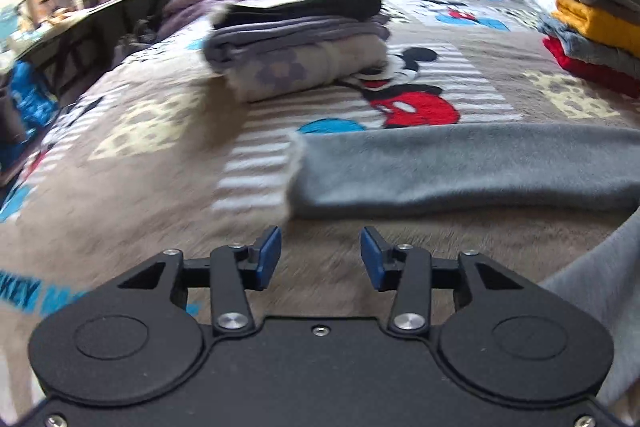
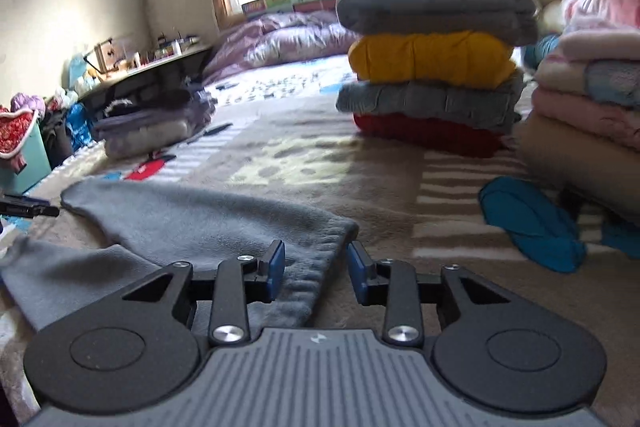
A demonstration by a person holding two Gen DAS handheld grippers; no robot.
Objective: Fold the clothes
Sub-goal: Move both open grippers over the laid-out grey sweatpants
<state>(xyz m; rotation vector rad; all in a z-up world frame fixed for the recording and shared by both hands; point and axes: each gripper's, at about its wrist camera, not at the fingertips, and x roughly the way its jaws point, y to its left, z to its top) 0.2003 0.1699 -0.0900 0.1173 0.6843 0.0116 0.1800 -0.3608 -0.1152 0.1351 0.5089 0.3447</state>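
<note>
With both the left gripper [image 1: 320, 259] and right gripper [image 2: 316, 271] released, we risk pinching the bed blanket [image 2: 304, 163] along with the grey garment [image 2: 192, 223], dragging the fold askew.

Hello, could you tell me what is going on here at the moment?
A person with two handheld grippers is folding clothes on a bed. A grey garment lies spread flat. The right gripper is open at its ribbed hem; the left gripper is open, holding nothing. Folded stacks sit behind.
</note>
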